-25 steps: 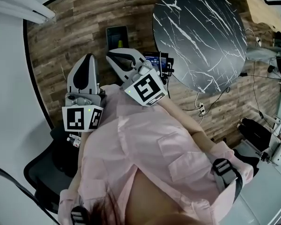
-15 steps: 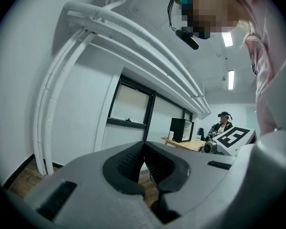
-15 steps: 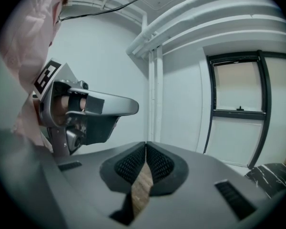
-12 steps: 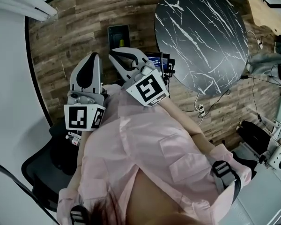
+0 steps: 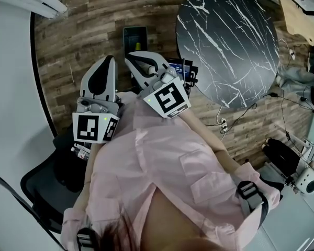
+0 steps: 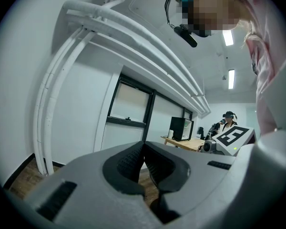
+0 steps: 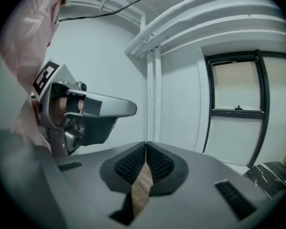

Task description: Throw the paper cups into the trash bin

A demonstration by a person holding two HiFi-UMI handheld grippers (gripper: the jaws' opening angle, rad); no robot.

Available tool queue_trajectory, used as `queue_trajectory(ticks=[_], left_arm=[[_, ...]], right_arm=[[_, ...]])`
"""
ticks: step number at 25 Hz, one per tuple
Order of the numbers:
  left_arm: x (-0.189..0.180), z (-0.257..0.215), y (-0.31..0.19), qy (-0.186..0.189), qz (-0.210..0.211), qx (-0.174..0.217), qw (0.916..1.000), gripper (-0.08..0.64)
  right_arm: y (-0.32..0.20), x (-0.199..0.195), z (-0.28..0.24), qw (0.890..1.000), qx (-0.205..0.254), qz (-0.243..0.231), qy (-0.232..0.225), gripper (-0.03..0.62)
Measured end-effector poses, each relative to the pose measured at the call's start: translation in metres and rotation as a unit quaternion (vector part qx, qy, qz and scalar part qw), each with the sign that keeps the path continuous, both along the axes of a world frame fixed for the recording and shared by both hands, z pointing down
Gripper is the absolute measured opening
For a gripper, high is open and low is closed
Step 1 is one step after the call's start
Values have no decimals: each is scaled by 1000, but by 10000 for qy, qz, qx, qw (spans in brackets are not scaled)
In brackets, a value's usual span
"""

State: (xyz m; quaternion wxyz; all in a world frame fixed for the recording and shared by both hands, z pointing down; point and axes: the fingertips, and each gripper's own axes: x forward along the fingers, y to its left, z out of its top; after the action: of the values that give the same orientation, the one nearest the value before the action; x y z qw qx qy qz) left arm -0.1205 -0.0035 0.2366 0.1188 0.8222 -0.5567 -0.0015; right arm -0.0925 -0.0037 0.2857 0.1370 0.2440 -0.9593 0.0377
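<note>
Round black marble table (image 5: 227, 41) on wood-plank floor (image 5: 73, 35), black chair (image 5: 42, 187), white wall pipes (image 6: 133, 49), dark-framed window (image 7: 236, 85)

Left hand-held gripper (image 5: 109, 60): just left of right hand-held gripper (image 5: 131, 56).
Worktop (image 5: 227, 41): right of both, on floor (image 5: 73, 41).
Chair (image 5: 42, 184): lower left, behind left hand-held gripper.

Pink shirt (image 5: 167, 161) (2 dark straps (image 5: 251, 192)), grey left gripper (image 5: 109, 59) and right gripper (image 5: 130, 57).

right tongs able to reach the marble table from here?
Likely yes: the right tongs, shut and empty, are held at the chest, the marble table just to their right. Only a small dark device stands between.
</note>
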Motion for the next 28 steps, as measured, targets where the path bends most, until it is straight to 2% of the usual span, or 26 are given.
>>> queue_trajectory(ticks=[16,19,23,28], left_arm=[[-4,-7,-2,132,-118,151,9997,15],[-4,-5,-1,106,-85,73,9999,15],[-5,-8,-2,84,-64,207,9997,15],[-3,-7,0,71,-39,170,9998,15]], right_arm=[[0,-2,2,10000,-59,-25,26,31],[0,-3,2,10000,-61,-20,15,31],[1,-4,1,10000,-37,-51,54,29],[4,-3,1,10000,-28,-49,69,29]])
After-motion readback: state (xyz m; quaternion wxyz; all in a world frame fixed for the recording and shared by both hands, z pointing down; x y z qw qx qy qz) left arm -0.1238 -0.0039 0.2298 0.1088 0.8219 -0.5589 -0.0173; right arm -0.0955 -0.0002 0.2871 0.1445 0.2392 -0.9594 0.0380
